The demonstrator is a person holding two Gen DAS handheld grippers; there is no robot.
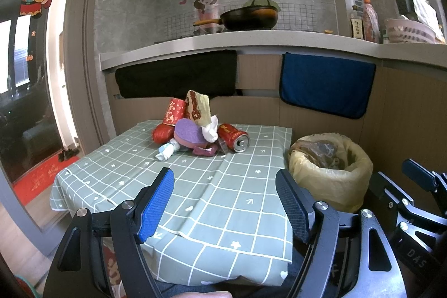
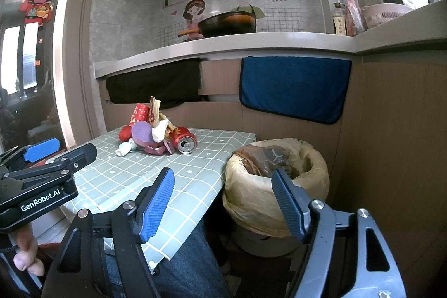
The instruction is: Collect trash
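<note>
A pile of trash sits at the far end of the small table [image 1: 195, 186]: a red can [image 1: 233, 137] on its side, a purple sponge [image 1: 190, 134], a red paper cup [image 1: 176, 111], a snack wrapper [image 1: 197, 106], crumpled white tissue [image 1: 211, 129] and a small white wrapper [image 1: 166, 151]. The pile also shows in the right wrist view, with the can [image 2: 184, 141] nearest. A bin lined with a yellow bag [image 1: 329, 166] [image 2: 276, 180] stands right of the table. My left gripper [image 1: 225, 203] is open and empty over the near table. My right gripper [image 2: 222, 203] is open and empty, between table edge and bin.
The table carries a green checked cloth [image 2: 156, 172]. Behind it runs a wooden cabinet front with a black towel [image 1: 178, 74] and a blue towel [image 1: 327, 85]. The counter above holds a wok [image 1: 248, 16], bottles and a basket. A red mat [image 1: 42, 178] lies left.
</note>
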